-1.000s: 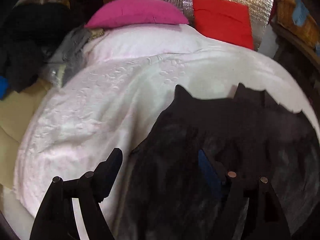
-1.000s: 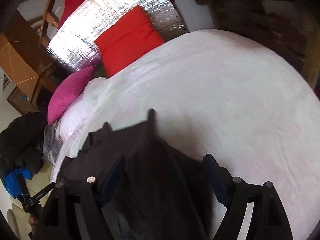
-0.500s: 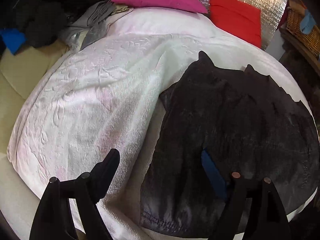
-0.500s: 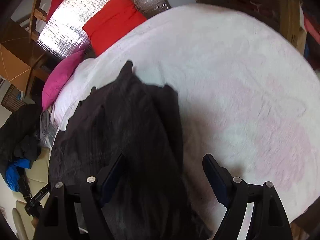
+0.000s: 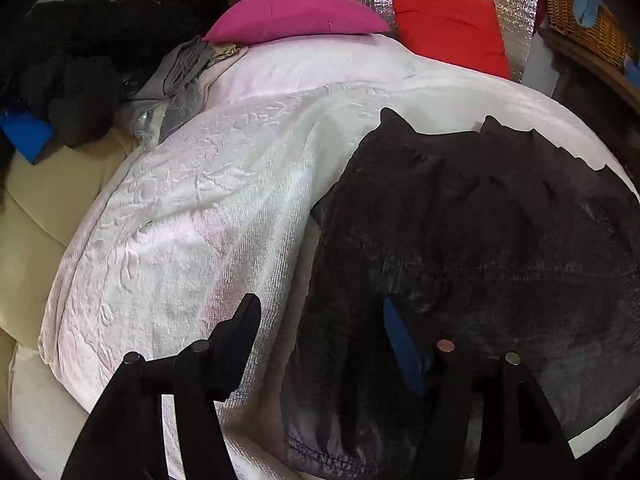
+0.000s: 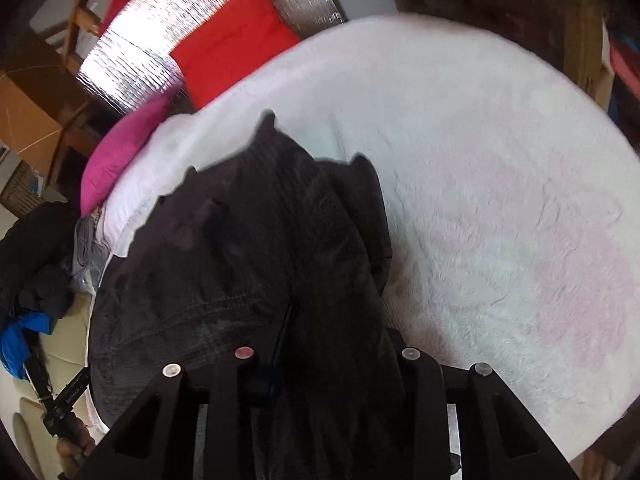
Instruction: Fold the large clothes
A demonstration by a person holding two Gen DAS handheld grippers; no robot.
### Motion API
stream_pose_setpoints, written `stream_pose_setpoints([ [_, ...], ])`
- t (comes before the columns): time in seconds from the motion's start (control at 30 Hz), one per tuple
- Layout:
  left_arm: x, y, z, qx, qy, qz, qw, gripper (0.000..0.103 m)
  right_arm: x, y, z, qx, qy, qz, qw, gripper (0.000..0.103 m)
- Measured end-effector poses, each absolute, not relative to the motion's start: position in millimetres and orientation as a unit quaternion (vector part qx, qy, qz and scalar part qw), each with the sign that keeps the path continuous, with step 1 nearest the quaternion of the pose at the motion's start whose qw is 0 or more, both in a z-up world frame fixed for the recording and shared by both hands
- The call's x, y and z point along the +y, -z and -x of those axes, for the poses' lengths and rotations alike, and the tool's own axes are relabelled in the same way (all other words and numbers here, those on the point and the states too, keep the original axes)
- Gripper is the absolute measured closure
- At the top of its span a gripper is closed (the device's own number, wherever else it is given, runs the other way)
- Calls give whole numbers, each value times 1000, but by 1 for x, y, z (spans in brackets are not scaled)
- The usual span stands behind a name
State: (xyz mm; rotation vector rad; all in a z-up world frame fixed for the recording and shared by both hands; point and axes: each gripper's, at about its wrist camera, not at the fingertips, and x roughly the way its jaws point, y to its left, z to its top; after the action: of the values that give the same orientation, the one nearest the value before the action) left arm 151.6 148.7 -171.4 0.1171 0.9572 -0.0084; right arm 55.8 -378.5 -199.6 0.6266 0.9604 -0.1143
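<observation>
The right tongs' tips (image 6: 324, 360) seem buried in the dark garment (image 6: 240, 264).

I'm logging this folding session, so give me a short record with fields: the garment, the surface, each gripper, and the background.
garment: dark garment spread flat
surface: white blanket over a bed
left gripper: jaws just narrowed, apart, over the garment's edge
right gripper: jaws just closed, bunched garment between the fingers
background: pink pillow, red pillow, dark clothes pile
</observation>
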Motion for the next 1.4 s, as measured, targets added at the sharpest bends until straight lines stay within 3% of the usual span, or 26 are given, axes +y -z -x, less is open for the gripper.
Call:
stream_pose_setpoints([
  [0.13, 150, 172, -151, 459, 4, -61, 886, 37, -378, 196, -54, 451, 54, -293, 842, 64],
  [0.23, 149, 172, -149, 457, 2, -65, 887, 37, -384, 193, -51, 450, 60, -305, 837, 38],
  [0.3, 149, 172, -150, 457, 2, -67, 887, 37, -387, 188, -48, 432, 55, -323, 840, 37],
  [0.4, 146, 172, -148, 456, -2, -72, 887, 36, -389, 177, -44, 401, 58, -322, 856, 24],
  [0.8, 149, 173, -153, 460, -7, -69, 885, 28, -391, 203, -97, 444, 61, -344, 825, 24],
  [0.97, 169, 164, -151, 448, -12, -13, 894, 28, -363, 188, -92, 430, 89, -246, 864, 57],
  [1.1, 167, 184, -159, 481, -14, -34, 876, 27, -365, 192, -91, 435, 97, -245, 861, 57],
  [1.23, 157, 185, -157, 469, -18, -68, 880, 26, -369, 197, -92, 440, 101, -257, 854, 47],
  [1.4, 171, 174, -152, 458, -17, -17, 888, 27, -376, 181, -67, 406, 111, -294, 858, 42],
])
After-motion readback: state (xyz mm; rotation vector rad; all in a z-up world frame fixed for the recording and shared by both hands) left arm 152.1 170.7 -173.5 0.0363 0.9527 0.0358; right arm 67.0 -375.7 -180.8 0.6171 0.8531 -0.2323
